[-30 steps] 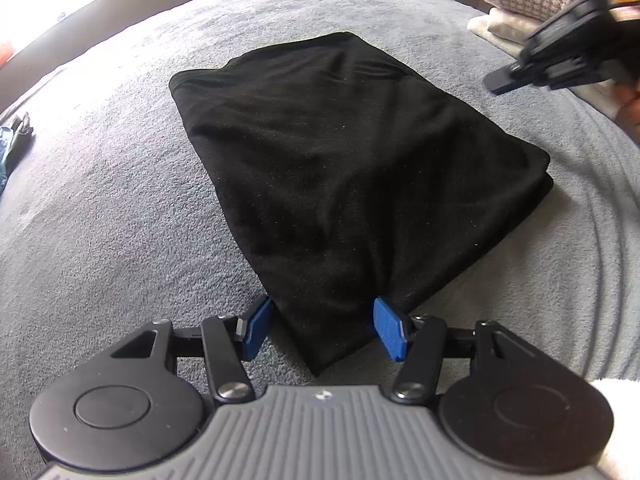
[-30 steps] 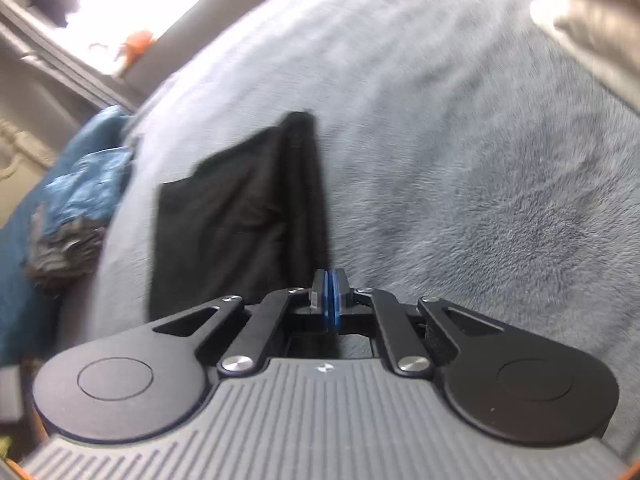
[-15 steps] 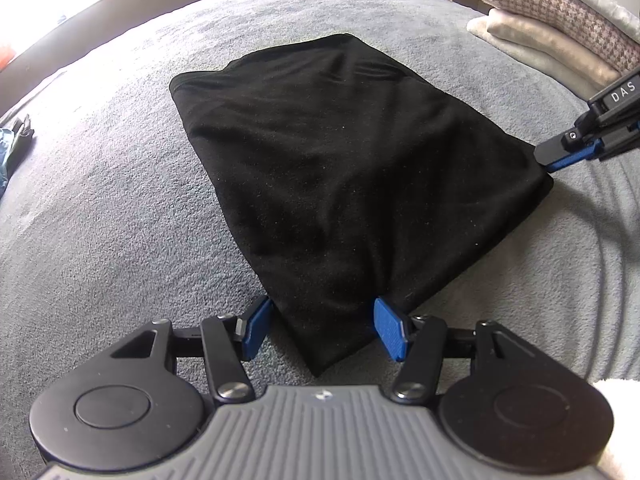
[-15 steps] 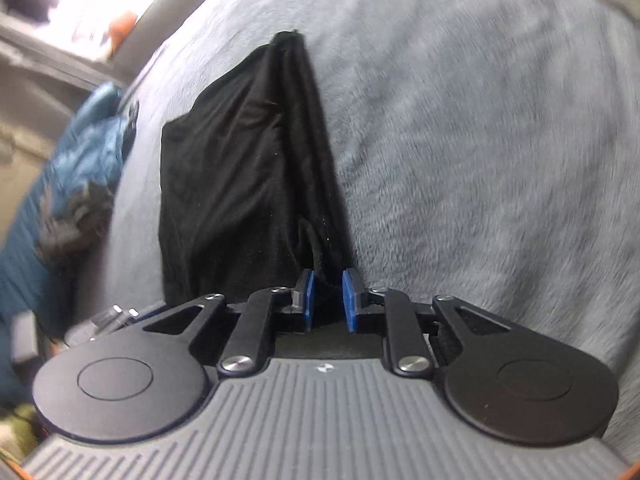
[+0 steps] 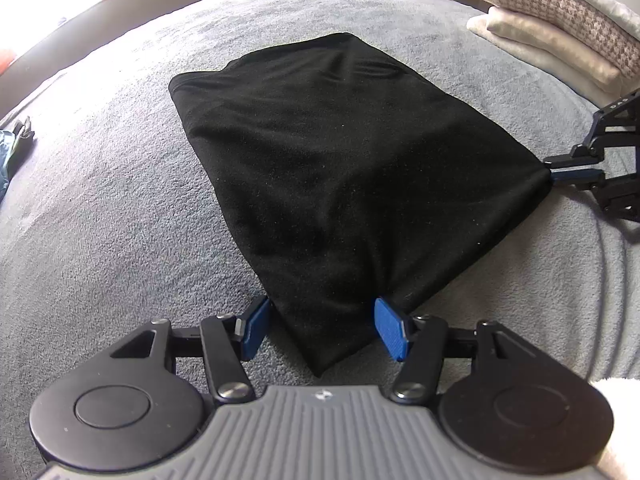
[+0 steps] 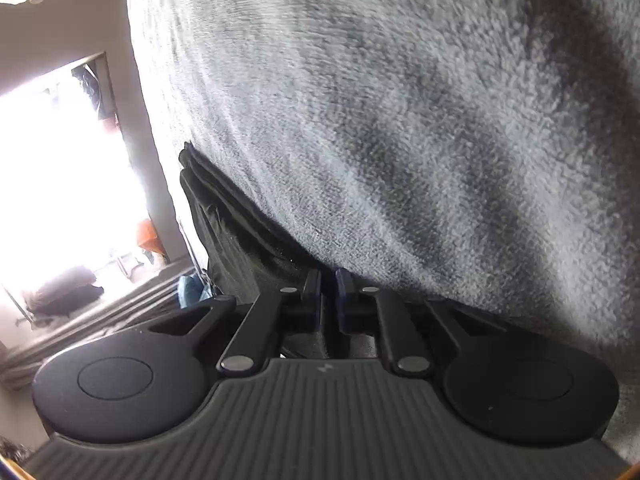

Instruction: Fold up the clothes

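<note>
1. The left gripper (image 5: pixel 320 330) is nearest in the left wrist view. Its jaws stand wide apart, one blue pad on each side of the near corner of the black garment (image 5: pixel 352 168), and they do not press on the cloth.
2. The black garment lies folded and flat on the grey blanket (image 5: pixel 100 208), about in the middle of it. Its near corner points toward the left gripper, and its long body runs away to the far side.
3. At the right corner of the garment, the right gripper (image 5: pixel 554 172) touches the cloth edge. In the left wrist view its two fingers are close together, with the corner of the cloth at their tips.
4. In the right wrist view, the right gripper (image 6: pixel 328 284) is turned on its side and lies low against the grey blanket (image 6: pixel 400 120). Its jaws are nearly closed, with only a narrow gap, and the edge of the black garment (image 6: pixel 232 232) reaches the tips. I cannot tell if the cloth is really clamped between them.
5. Farther away, near the far right corner of the blanket, a stack of folded clothes (image 5: pixel 560 20) rests, well apart from the black garment.
6. At the left edge of the blanket, a small blue piece of cloth (image 5: pixel 12 152) shows only partly.
</note>
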